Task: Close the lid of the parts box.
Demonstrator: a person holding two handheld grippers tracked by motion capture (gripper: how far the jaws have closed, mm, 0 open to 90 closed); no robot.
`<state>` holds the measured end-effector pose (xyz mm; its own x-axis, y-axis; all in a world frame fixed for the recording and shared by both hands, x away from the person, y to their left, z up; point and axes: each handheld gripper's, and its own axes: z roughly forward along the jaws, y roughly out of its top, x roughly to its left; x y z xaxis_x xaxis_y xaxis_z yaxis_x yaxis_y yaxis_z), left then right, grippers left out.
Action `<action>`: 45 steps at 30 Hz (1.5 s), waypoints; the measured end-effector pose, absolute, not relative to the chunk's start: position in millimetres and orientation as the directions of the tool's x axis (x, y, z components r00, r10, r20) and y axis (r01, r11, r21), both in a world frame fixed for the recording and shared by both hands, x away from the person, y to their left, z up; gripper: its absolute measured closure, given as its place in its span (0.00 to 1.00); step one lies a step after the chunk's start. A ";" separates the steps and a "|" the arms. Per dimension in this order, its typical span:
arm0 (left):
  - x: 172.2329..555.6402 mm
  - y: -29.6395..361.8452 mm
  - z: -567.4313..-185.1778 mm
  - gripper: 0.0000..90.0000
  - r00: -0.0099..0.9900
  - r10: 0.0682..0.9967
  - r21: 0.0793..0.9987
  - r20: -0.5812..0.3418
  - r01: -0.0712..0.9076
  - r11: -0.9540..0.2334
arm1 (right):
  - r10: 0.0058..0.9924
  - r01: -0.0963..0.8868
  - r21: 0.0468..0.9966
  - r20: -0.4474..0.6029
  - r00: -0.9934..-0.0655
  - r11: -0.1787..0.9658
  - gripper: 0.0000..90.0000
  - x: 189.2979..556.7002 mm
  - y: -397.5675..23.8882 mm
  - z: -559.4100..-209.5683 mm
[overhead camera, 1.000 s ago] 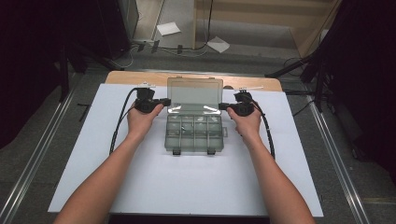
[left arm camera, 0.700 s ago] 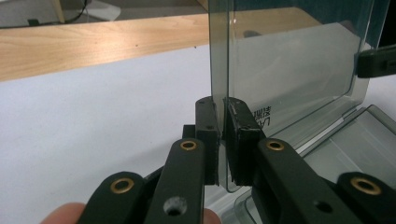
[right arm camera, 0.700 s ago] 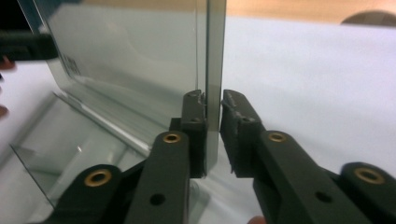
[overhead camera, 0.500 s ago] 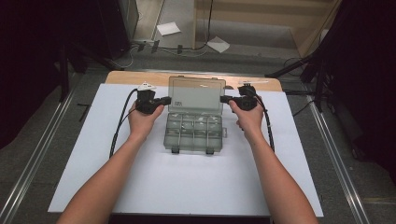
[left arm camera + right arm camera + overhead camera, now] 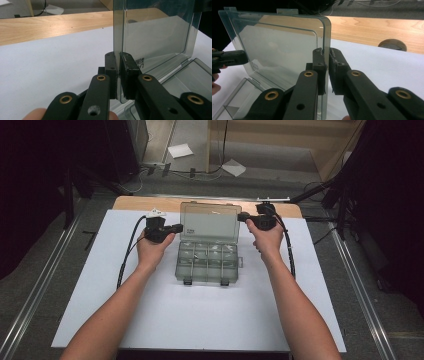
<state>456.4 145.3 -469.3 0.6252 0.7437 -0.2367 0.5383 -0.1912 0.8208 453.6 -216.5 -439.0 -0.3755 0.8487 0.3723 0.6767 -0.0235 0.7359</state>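
Lid (image 5: 209, 222), smoky clear plastic with rounded corners, stands seemingly upright.

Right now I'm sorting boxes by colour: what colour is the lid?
Smoky transparent grey lid, clearest in the right gripper view.

Left gripper (image 5: 119, 72) jaws pinched on upright edge of smoky transparent lid (image 5: 155, 35), standing vertical at 1 o'clock. Box tray (image 5: 192, 77) at 4 o'clock. White desk (image 5: 50, 65); wooden strip (image 5: 50, 26) at 11 o'clock.
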 end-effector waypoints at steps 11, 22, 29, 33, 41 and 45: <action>453.8 165.7 -455.0 0.79 0.613 0.726 0.818 -0.312 0.562 -0.124 | 0.866 0.638 0.769 0.336 -0.370 -0.026 0.95 441.1 -213.1 -439.8; 467.8 165.6 -453.7 0.99 0.589 0.723 0.788 -0.360 0.607 -0.102 | 0.861 0.591 0.807 0.312 -0.401 -0.017 0.95 432.1 -213.4 -441.8; 485.0 161.8 -453.9 1.00 0.583 0.702 0.760 -0.409 0.643 -0.091 | 0.846 0.559 0.829 0.290 -0.447 0.011 0.95 429.4 -215.0 -442.1; 491.9 160.0 -449.5 1.00 0.582 0.687 0.751 -0.436 0.656 -0.079 | 0.842 0.543 0.839 0.280 -0.462 0.019 0.95 431.1 -213.5 -442.8; 494.9 160.4 -448.0 1.00 0.606 0.650 0.746 -0.458 0.660 -0.090 | 0.833 0.521 0.852 0.257 -0.490 0.043 0.94 429.7 -213.1 -442.5; 494.1 162.4 -448.6 1.00 0.630 0.625 0.752 -0.461 0.651 -0.101 | 0.826 0.516 0.855 0.248 -0.505 0.059 0.92 428.8 -214.8 -441.4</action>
